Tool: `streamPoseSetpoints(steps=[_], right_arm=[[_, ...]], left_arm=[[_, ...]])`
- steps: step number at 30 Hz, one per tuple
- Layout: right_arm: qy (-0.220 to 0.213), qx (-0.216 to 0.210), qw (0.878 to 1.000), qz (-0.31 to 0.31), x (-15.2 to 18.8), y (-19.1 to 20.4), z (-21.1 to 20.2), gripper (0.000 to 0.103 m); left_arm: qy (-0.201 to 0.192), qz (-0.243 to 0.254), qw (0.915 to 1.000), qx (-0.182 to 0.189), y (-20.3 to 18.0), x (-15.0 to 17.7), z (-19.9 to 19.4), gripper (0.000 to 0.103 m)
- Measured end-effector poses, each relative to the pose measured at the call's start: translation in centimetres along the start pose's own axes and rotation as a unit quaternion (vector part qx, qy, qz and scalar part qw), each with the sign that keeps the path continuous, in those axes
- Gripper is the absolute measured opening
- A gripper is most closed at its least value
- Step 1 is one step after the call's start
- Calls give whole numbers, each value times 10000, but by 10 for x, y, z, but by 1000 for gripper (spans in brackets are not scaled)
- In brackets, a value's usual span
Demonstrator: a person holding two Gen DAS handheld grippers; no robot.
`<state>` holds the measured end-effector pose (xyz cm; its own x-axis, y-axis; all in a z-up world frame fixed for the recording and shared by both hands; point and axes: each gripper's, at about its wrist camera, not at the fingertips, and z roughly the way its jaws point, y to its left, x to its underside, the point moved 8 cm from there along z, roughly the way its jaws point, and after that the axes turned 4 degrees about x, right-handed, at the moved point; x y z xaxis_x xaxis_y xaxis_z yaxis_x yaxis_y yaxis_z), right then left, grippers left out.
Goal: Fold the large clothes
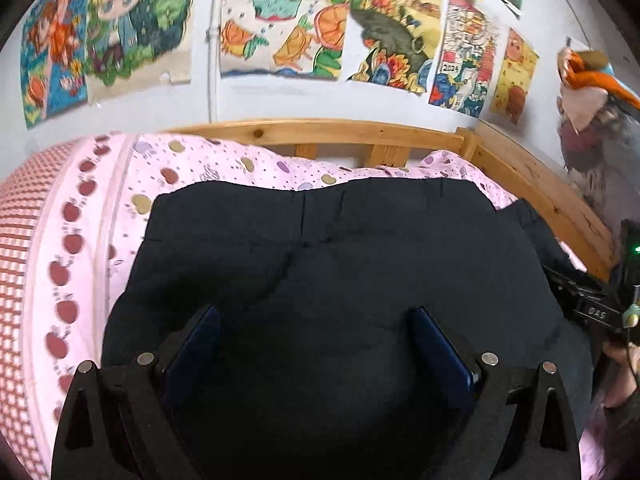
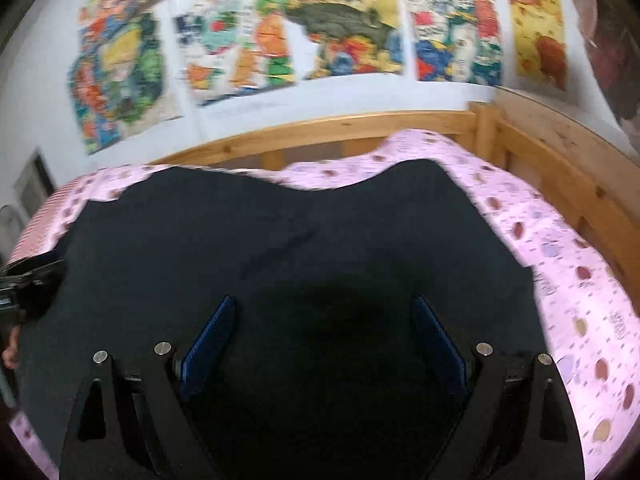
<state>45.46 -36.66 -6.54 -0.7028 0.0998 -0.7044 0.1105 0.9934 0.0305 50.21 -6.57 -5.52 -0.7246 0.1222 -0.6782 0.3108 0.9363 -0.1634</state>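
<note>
A wooden bed frame (image 1: 532,184) is seen against a wall hung with coloured drawings (image 1: 280,20). A pink apple-print bedsheet (image 1: 80,240) is spread over the bed. A black garment (image 1: 340,264) is laid flat on the sheet, its straight edge toward the wall. The left gripper (image 1: 316,316) and right gripper (image 2: 324,304) are poised over it, fingers spread wide, nothing held.

So the black garment (image 1: 320,264) is lying spread out flat on the bed, looks like trousers, waistband at the far edge with a seam running down the middle. Dark plain fabric, mostly smooth, right edge (image 2: 500,240) bunched a little.
</note>
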Motion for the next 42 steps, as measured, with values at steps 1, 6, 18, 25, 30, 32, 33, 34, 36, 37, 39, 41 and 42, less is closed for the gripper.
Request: streamPoseSetpoints(steps=[1,6,18,25,30,32,33,34,36,37,39,41,42], right_arm=[[81,71,9999,99,-2,-7,7,87],[234,187,9986,442,1,-26,25,87],[-163,166,9990,372,23,-28,7,89],[-212,182,9988,392,25,-30,5,93],[-243,196,9988,385,26,-31,5,93],[-271,203,9987,392,26,-31,4,94],[-289,209,9986,397,27,-31,3,94],[-300,215,9985,404,26,-32,3,95],[-316,224,9984,418,27,-33,2,95],[-342,237,9982,436,27,-33,0,95],[-551,401,9963,529,29,-38,-9,95],[-742,548,9938,623,32,-42,-18,95],[-859,638,9919,688,33,-46,-25,95]], left_arm=[[46,-43,10000,41,2,-2,6,99],[351,-116,9982,471,-1,10,29,103],[-352,-167,9958,830,8,33,20,103],[-422,-170,9951,873,9,34,19,103],[-478,-169,9946,904,9,36,18,103],[-509,-156,9944,916,9,37,17,103],[-526,-152,9942,922,9,37,16,103],[-538,-152,9941,925,9,37,16,103],[-576,-151,9937,945,8,37,15,103],[-597,-151,9935,958,9,38,14,103],[-648,-156,9926,1010,9,40,12,103],[-673,-151,9922,1034,9,41,10,103],[-686,-147,9921,1039,9,41,10,103]])
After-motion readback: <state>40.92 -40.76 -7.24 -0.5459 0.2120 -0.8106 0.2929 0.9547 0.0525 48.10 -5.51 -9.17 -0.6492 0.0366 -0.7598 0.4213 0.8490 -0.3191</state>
